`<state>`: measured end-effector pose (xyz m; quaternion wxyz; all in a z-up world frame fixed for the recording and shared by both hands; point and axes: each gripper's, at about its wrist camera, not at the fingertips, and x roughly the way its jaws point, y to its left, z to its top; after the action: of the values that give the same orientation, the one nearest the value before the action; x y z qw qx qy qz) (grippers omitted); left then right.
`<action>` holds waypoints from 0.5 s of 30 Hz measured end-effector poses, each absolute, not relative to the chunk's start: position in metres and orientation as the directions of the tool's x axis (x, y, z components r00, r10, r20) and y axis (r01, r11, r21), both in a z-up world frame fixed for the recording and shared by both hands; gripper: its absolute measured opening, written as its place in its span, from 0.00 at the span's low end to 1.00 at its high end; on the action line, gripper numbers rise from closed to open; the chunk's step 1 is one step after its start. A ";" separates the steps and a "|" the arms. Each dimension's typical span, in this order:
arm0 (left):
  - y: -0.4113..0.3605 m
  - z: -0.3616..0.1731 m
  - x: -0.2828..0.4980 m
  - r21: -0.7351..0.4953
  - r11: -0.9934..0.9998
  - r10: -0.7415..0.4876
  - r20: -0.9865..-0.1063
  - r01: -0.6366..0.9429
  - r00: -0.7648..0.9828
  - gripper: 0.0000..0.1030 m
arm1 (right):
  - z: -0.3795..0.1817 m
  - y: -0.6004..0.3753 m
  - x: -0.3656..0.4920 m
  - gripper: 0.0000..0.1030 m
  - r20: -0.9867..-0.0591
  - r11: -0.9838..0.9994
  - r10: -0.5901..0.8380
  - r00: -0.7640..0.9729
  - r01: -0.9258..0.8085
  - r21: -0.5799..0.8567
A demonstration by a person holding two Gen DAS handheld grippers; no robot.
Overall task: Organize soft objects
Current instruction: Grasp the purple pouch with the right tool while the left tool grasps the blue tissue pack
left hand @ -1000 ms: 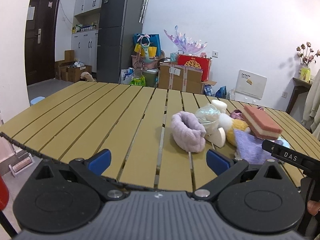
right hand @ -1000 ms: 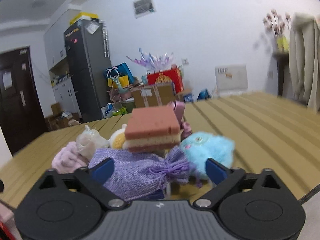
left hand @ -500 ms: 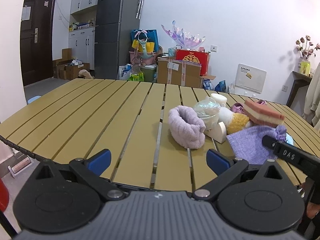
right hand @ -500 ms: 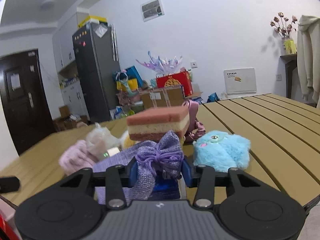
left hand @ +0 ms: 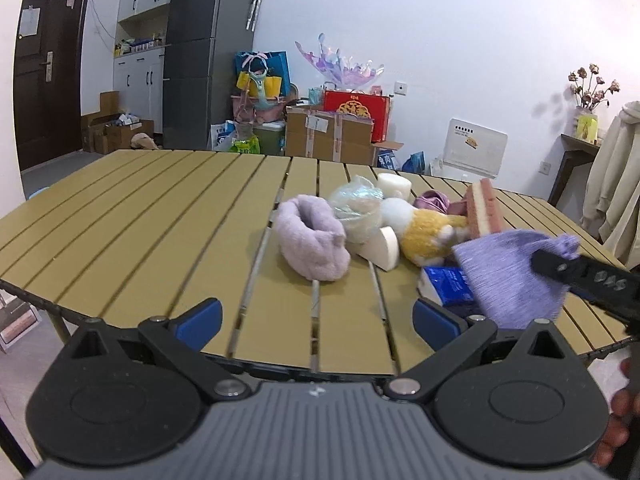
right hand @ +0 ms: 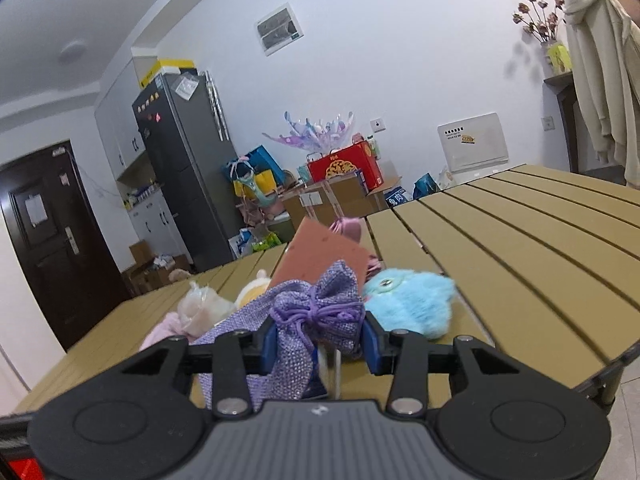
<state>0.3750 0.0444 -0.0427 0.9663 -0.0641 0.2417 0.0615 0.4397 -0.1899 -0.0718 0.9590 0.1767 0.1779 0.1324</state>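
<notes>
Purple woven pouch (right hand: 316, 320), drawstring neck gathered, pinched between the blue pads of the right gripper (right hand: 318, 340) at lower centre of the right wrist view; jaws drawn in tight on the bunched neck, body of the pouch trailing down and to the left. Same pouch (left hand: 516, 276) seen at the right of the left wrist view, raised clear of the table, with one black finger (left hand: 580, 276) of the right gripper across it.

Left gripper (left hand: 316, 318): bottom centre of its own view, jaws spread wide, nothing between the blue pads, only bare slats behind them.

Yellow slatted table (left hand: 140, 216): fills the middle of both views.

Soft items, clustered right of centre in the left wrist view:
- lilac fluffy slipper (left hand: 312, 240), leftmost of the group, opening facing up;
- clear crumpled plastic bag (left hand: 356, 208), touching the slipper's right side;
- white foam pieces, one round (left hand: 394, 186) behind the bag, one half-round (left hand: 384, 248) in front;
- white-and-yellow plush toy (left hand: 424, 232), lying on its side;
- pink-and-cream layered sponge (left hand: 486, 212), tilted on edge against the plush;
- blue-printed tissue pack (left hand: 446, 286), flat on the table beneath the lifted pouch;
- small pink fabric item (left hand: 432, 200), behind the plush, kind unclear.

Blue furry toy (right hand: 412, 300): right of the pouch in the right wrist view, resting on the table.

Fingers of a hand (left hand: 618, 408) at the lower right edge of the left wrist view.
</notes>
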 end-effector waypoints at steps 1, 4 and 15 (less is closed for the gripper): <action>0.041 -0.043 0.376 -0.092 0.985 0.088 -0.477 -0.149 0.875 1.00 | -0.070 -0.195 0.438 0.39 -0.290 0.898 0.321 0.901 -0.193 0.394; 0.027 -0.046 0.377 -0.083 0.989 0.069 -0.474 -0.122 0.878 1.00 | -0.067 -0.215 0.432 0.39 -0.292 0.894 0.313 0.904 -0.176 0.413; -0.040 -0.053 0.405 -0.105 0.994 -0.014 -0.482 -0.042 0.876 1.00 | -0.071 -0.295 0.423 0.39 -0.296 0.862 0.261 0.919 -0.084 0.500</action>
<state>0.4047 -0.0404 -0.0527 0.9669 -0.0563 0.2488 0.0073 0.4230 -0.2951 -0.0707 0.9480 0.2465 0.1796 0.0909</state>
